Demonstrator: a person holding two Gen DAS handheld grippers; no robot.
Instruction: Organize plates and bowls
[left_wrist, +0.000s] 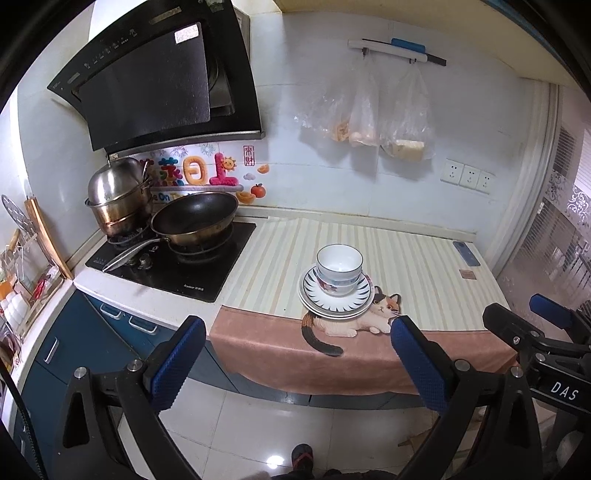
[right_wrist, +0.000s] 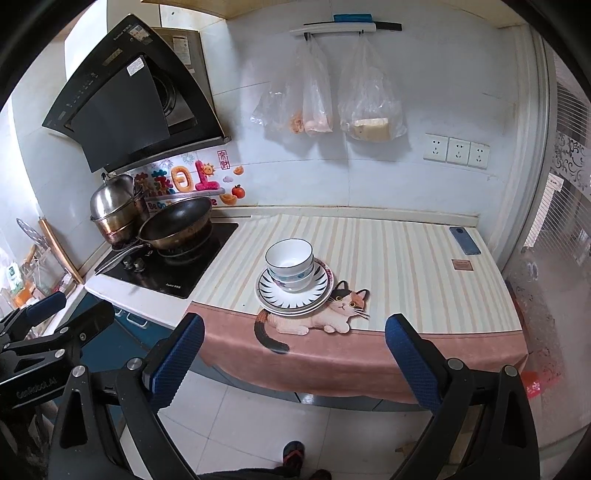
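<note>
Stacked white bowls (left_wrist: 339, 269) (right_wrist: 289, 264) sit nested on a stack of plates (left_wrist: 360, 301) (right_wrist: 320, 291) with a blue-black ray pattern, on the striped cat-print counter cloth (left_wrist: 424, 288) (right_wrist: 406, 266). My left gripper (left_wrist: 297, 360) is open and empty, held back from the counter edge above the floor. My right gripper (right_wrist: 293, 356) is open and empty, also off the counter edge, facing the stack. The right gripper shows at the right of the left wrist view (left_wrist: 517, 321); the left gripper shows at the left of the right wrist view (right_wrist: 70, 314).
A gas stove (left_wrist: 173, 269) (right_wrist: 170, 266) with a black wok (left_wrist: 195, 218) (right_wrist: 177, 221) and a steel pot (left_wrist: 118, 195) (right_wrist: 114, 206) stands left of the cloth. A phone (left_wrist: 466, 253) (right_wrist: 464, 240) lies at the back right. Plastic bags (left_wrist: 369, 110) (right_wrist: 332, 99) hang on the wall.
</note>
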